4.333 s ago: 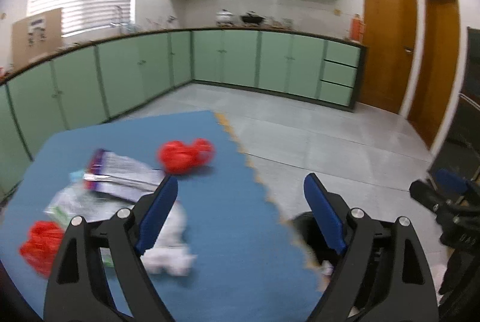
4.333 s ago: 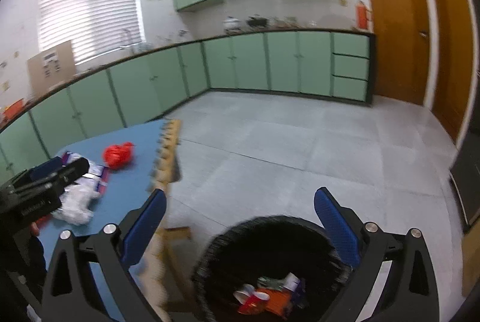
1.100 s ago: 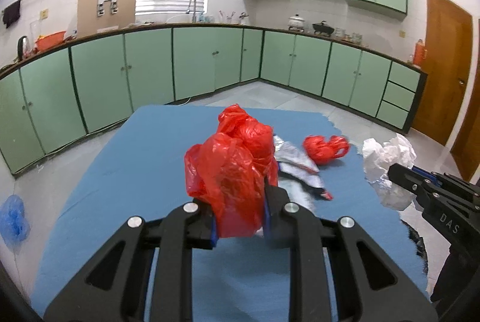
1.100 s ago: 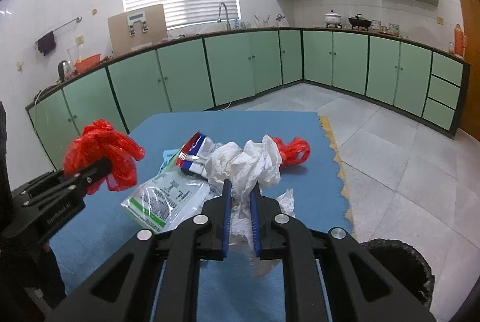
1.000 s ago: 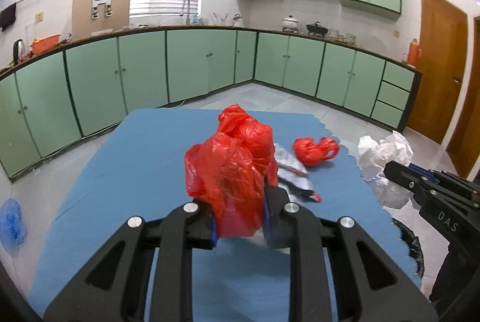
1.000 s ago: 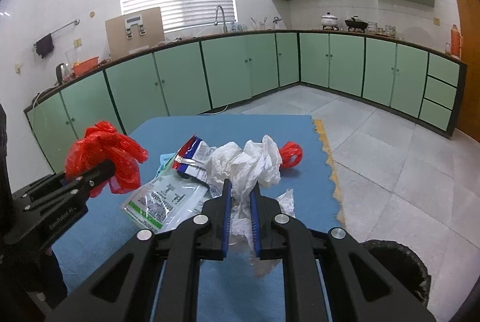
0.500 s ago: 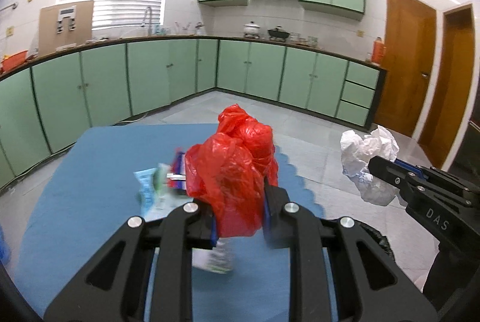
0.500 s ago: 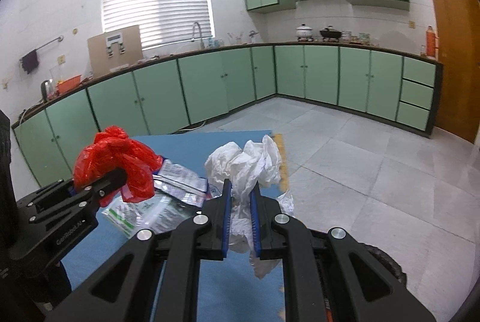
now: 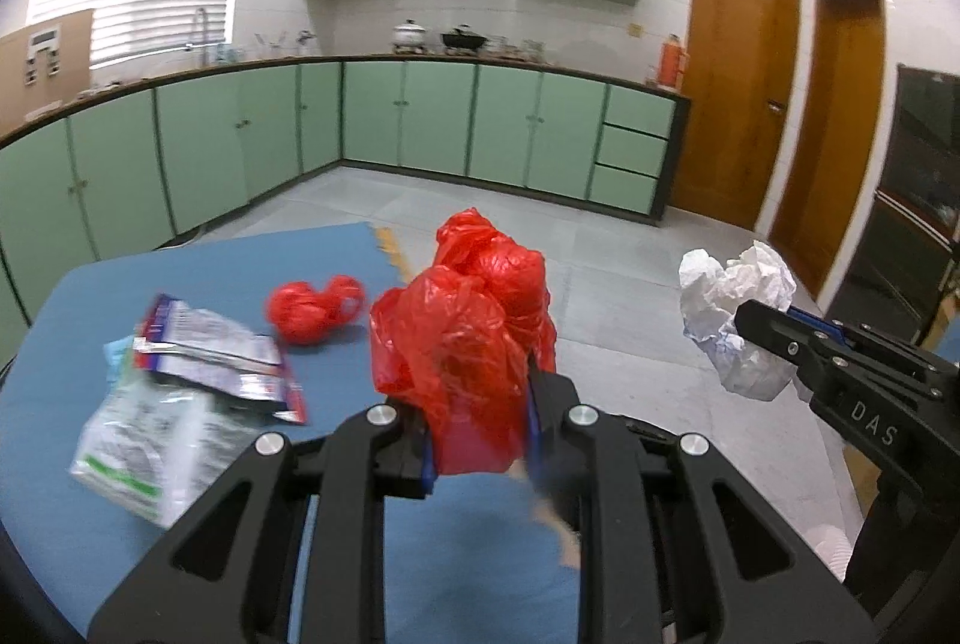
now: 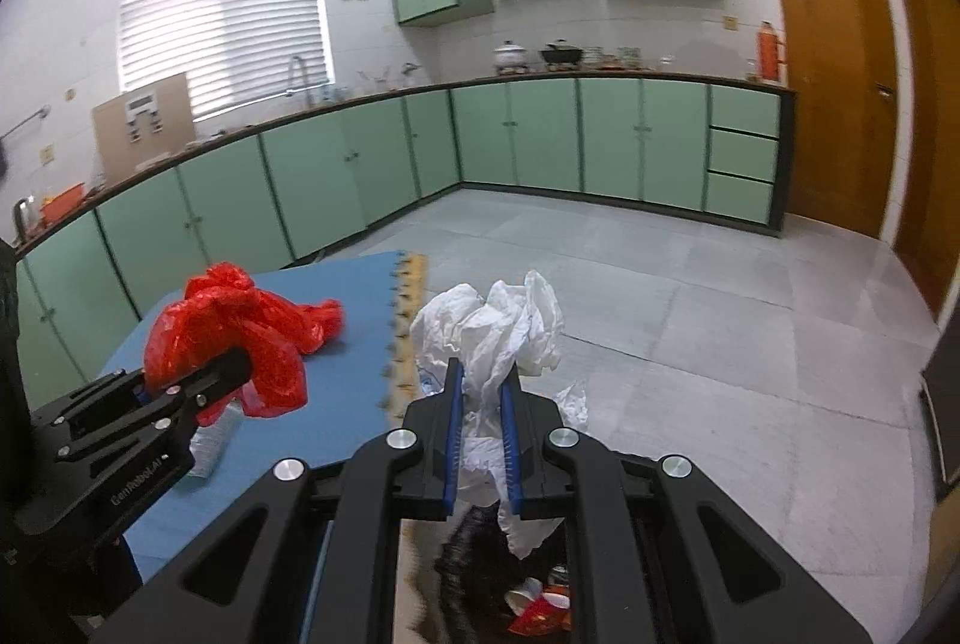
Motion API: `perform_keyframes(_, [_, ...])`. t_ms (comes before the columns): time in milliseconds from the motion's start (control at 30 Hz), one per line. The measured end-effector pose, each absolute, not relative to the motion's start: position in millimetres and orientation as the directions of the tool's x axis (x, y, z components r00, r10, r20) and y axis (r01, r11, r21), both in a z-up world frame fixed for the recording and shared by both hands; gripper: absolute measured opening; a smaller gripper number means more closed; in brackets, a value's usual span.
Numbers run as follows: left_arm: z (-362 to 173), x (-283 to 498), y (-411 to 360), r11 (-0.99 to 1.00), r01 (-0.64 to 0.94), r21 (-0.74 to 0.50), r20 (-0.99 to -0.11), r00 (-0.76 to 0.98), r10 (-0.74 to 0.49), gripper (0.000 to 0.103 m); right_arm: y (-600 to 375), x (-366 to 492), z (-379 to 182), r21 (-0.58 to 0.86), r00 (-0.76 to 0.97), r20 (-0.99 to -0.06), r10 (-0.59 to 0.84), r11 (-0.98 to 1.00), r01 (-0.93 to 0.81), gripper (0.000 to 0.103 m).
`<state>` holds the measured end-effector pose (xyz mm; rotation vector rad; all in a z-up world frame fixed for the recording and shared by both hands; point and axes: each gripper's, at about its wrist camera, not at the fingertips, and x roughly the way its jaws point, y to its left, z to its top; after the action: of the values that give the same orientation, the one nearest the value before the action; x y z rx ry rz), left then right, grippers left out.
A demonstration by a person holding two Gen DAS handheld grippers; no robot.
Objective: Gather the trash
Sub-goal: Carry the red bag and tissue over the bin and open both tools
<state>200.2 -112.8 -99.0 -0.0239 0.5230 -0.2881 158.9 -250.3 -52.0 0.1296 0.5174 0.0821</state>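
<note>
My left gripper (image 9: 477, 392) is shut on a crumpled red plastic bag (image 9: 468, 320), held above the blue mat (image 9: 198, 272); the bag also shows in the right wrist view (image 10: 234, 332). My right gripper (image 10: 483, 380) is shut on a wad of crumpled white paper (image 10: 498, 326), seen at the right of the left wrist view (image 9: 732, 314). It hangs over the black trash bin (image 10: 480, 548), which holds cups and red scraps. A second red bag (image 9: 312, 305) and foil and plastic wrappers (image 9: 198, 356) lie on the mat.
Green cabinets (image 9: 420, 122) line the far walls. Grey tiled floor (image 10: 690, 320) spreads to the right. Wooden doors (image 9: 738, 86) stand at the far right. The mat's toothed edge (image 10: 405, 320) runs beside the bin.
Both grippers have swung right from over the mat toward the bin, each keeping its load. The bin's inside now shows under the right gripper.
</note>
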Motion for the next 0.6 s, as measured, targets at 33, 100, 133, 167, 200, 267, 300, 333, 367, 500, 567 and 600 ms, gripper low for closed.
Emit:
perform_keyframes(33, [-102, 202, -123, 0.955, 0.282, -0.096, -0.492, 0.82, -0.292, 0.02, -259, 158, -55, 0.145, 0.865, -0.492, 0.098, 0.989, -0.029, 0.012])
perform_keyframes(100, [-108, 206, -138, 0.947, 0.305, -0.096, -0.499, 0.809, -0.311, 0.02, -272, 156, -61, 0.145, 0.862, -0.502, 0.077, 0.989, -0.004, 0.012])
perform_keyframes(133, [-110, 207, -143, 0.944, 0.315, -0.096, -0.503, 0.803, -0.319, 0.02, -279, 155, -64, 0.146, 0.859, -0.508, 0.067, 0.989, 0.009, 0.012])
perform_keyframes(167, [-114, 209, -152, 0.939, 0.33, -0.099, -0.509, 0.794, -0.333, 0.02, -287, 154, -69, 0.148, 0.855, -0.515, 0.054, 0.989, 0.027, 0.012])
perform_keyframes(200, [-117, 211, -160, 0.935, 0.34, -0.101, -0.513, 0.787, -0.342, 0.02, -294, 154, -73, 0.147, 0.851, -0.523, 0.043, 0.988, 0.041, 0.012])
perform_keyframes(267, [-123, 217, -178, 0.925, 0.365, -0.106, -0.527, 0.768, -0.364, 0.02, -306, 153, -84, 0.147, 0.841, -0.541, 0.025, 0.987, 0.066, 0.012])
perform_keyframes(300, [-126, 219, -185, 0.921, 0.375, -0.109, -0.533, 0.76, -0.372, 0.02, -311, 153, -88, 0.149, 0.835, -0.549, 0.019, 0.986, 0.076, 0.012])
perform_keyframes(333, [-129, 221, -193, 0.917, 0.384, -0.108, -0.539, 0.752, -0.379, 0.02, -319, 155, -94, 0.153, 0.827, -0.562, 0.011, 0.984, 0.091, 0.012])
perform_keyframes(367, [-132, 222, -200, 0.914, 0.391, -0.106, -0.544, 0.747, -0.383, 0.02, -323, 155, -99, 0.155, 0.822, -0.569, 0.007, 0.983, 0.099, 0.012])
perform_keyframes(500, [-145, 236, -219, 0.903, 0.418, -0.103, -0.578, 0.713, -0.396, 0.02, -344, 162, -119, 0.165, 0.796, -0.605, -0.007, 0.977, 0.135, 0.012])
perform_keyframes(567, [-153, 241, -228, 0.899, 0.427, -0.096, -0.596, 0.699, -0.396, 0.02, -351, 165, -128, 0.166, 0.783, -0.622, -0.01, 0.975, 0.145, 0.014])
perform_keyframes(600, [-155, 244, -229, 0.898, 0.43, -0.094, -0.603, 0.693, -0.395, 0.021, -355, 167, -133, 0.168, 0.778, -0.628, -0.013, 0.974, 0.152, 0.018])
